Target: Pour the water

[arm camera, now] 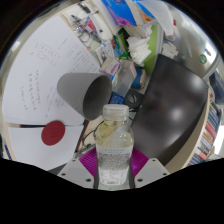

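Observation:
A clear plastic water bottle (pixel 114 150) with a white cap stands upright between my fingers, and my gripper (pixel 113 166) is shut on it; the magenta pads (pixel 90 160) press its sides. The bottle looks mostly full of water. Just beyond it and to the left is a grey cup (pixel 88 93) tipped on its side, its mouth facing the bottle. The lower part of the bottle is hidden below the fingers.
A red round object (pixel 54 132) lies on the white table (pixel 35 75) left of the bottle. A dark chair back or monitor (pixel 172 100) stands to the right. Cluttered boxes and bags (pixel 135 35) fill the background.

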